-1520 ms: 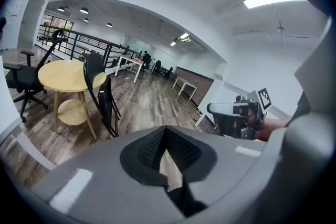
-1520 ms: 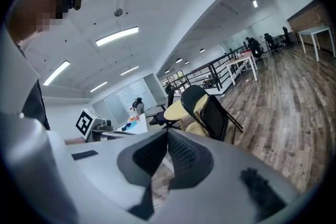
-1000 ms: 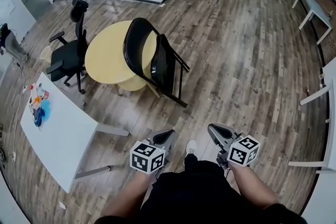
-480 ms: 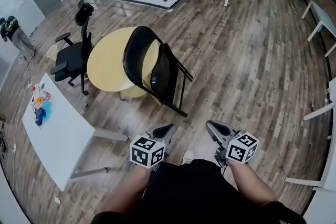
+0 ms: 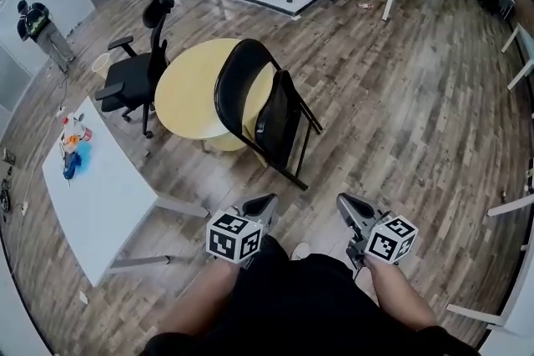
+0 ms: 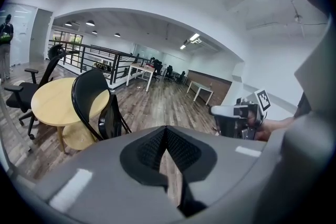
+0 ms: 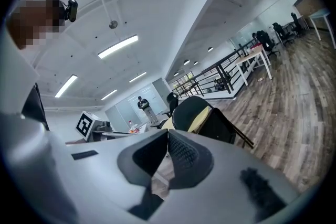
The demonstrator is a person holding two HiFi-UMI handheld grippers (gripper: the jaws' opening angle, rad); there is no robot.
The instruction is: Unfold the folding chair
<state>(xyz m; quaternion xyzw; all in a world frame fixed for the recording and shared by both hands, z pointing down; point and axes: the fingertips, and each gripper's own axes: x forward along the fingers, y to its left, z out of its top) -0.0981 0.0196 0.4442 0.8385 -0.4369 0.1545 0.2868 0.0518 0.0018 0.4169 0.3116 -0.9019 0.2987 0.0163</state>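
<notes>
Head view: the left tongs [image 5: 267, 201] and the right tongs [image 5: 343, 199] are held side by side low in the frame, both pointing ahead over the wooden floor [image 5: 400, 96]. Each has its jaws pressed together with nothing between them. The folding chair [image 5: 265, 114] stands ahead of both tongs and well apart from them, a little nearer the left pair. It is still folded, with the black seat tipped up against the frame and the feet on the floor. It stands right at the edge of a round yellow table [image 5: 192, 92]; whether it leans on that table cannot be told. Beyond the table, further to the left of the tongs, is a black office chair [image 5: 133, 79]. A white surface [image 5: 100, 204] with a few small coloured items lies beside the left tongs.

Left gripper view: the jaws meet in a closed line and hold nothing. The folding chair [image 6: 97, 107] is ahead and to the left of them, with the round table behind it. The right tongs [image 6: 226, 111] show off to the right.

Right gripper view: these jaws are also closed tight and empty. The folding chair [image 7: 202, 115] sits just above and beyond the tips, far off. The left pair's marker cube [image 7: 86, 124] shows to the left.
</notes>
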